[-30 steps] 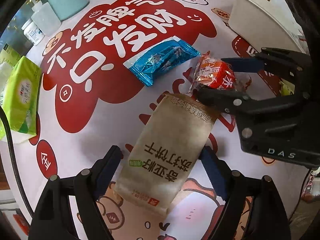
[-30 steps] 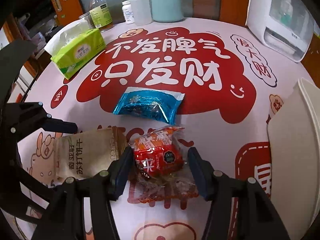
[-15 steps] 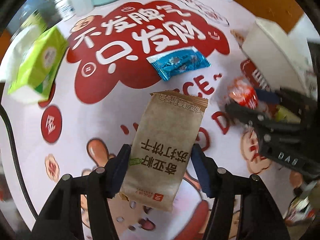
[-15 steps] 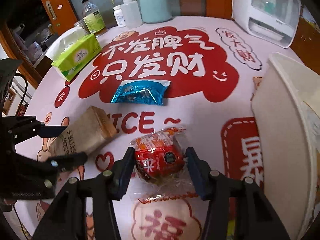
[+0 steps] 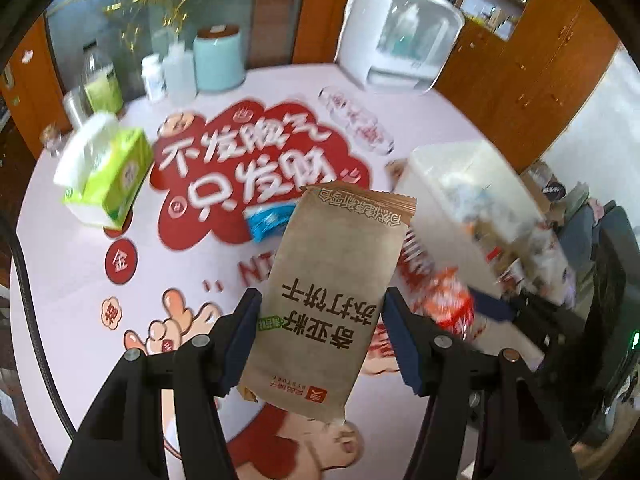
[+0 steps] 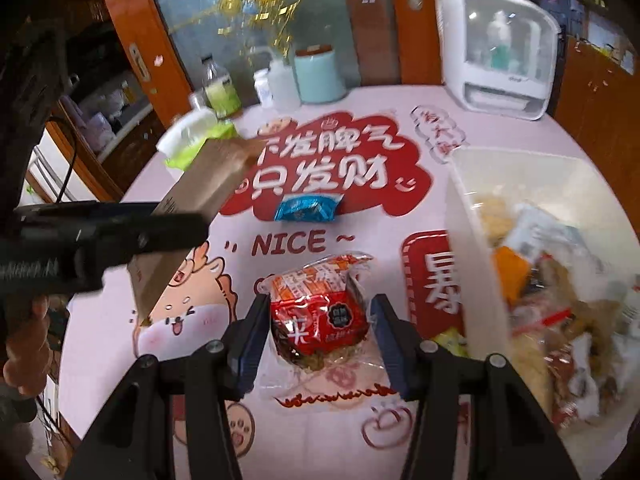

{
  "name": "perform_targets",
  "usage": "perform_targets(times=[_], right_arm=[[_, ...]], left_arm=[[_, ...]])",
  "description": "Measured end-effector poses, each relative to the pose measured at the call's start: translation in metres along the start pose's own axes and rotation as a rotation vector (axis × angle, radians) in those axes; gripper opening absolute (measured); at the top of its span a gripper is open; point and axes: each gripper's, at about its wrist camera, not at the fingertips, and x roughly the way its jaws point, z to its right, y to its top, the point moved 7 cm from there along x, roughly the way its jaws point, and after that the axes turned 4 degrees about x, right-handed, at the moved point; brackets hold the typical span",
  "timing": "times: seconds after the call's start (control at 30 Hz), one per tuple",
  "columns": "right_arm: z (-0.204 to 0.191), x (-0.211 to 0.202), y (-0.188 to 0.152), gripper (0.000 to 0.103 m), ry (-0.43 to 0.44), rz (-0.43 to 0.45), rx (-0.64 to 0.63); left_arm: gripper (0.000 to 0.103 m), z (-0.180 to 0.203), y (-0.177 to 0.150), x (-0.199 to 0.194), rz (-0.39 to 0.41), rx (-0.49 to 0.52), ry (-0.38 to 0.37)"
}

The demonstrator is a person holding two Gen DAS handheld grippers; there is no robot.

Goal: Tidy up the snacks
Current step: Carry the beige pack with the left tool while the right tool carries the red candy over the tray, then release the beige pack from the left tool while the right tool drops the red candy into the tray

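Snacks first: your left claw (image 5: 320,316) is clamped on the brown cracker pack (image 5: 332,292), fingers pressed to both long edges, pack lifted off the worktop (image 5: 72,280) and tilted, far end pointing toward the white bin (image 5: 452,184). In the right wrist view that same pack (image 6: 200,196) hangs in the air, well to the left of the bin (image 6: 472,248), w/ the left claw's black finger across it.

Your right claw (image 6: 318,328) is gripping the red snack pack (image 6: 320,312), pads tight on both sides of it, its clear wrapper edges sticking out front and back. It sits just left of the bin's near wall. From the left wrist view the red pack (image 5: 444,304) is blurred but shows between the cracker pack and the bin.

The blue wrapper snack (image 6: 308,210) lies flat on the worktop, left of the bin, on the lower edge of the red printed banner, apart from both claws. In the left view it (image 5: 268,222) is partly hidden behind the cracker pack.

The bin holds a mix of wrapped snacks (image 6: 560,300); too blurred to tell them apart.

Far left of the bin: a green tissue pack (image 5: 108,184). Behind it, at the worktop's back edge, bottles and a pale teal canister (image 5: 218,60). A white appliance (image 6: 496,48) stands beyond the bin.
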Motion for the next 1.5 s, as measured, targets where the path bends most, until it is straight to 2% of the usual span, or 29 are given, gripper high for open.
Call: perform_targets(times=[0.23,0.37,0.63,0.8,1.1,1.5], right_arm=[[0.043,-0.068,0.007,0.052,-0.053,0.107,0.061],[0.074,-0.098,0.01,0.052,-0.114,0.158,0.095],[0.133,-0.141,0.013,0.052,-0.188,0.233,0.158],[0.168,-0.146,0.013,0.052,-0.216,0.232,0.198],[0.213,-0.138,0.015,0.053,-0.243,0.214,0.219],[0.232,-0.114,0.015,0.057,-0.243,0.137,0.17]], left_arm=[[0.06,0.07,0.041,-0.026,0.086,0.039,-0.046],[0.06,0.111,0.058,-0.029,0.106,0.08,-0.066],[0.06,0.189,0.078,-0.022,0.126,0.166,-0.056],[0.06,0.222,0.085,-0.012,0.12,0.2,-0.037],[0.06,0.254,0.094,0.013,0.094,0.194,-0.011],[0.06,0.266,0.106,0.044,0.068,0.165,0.035]])
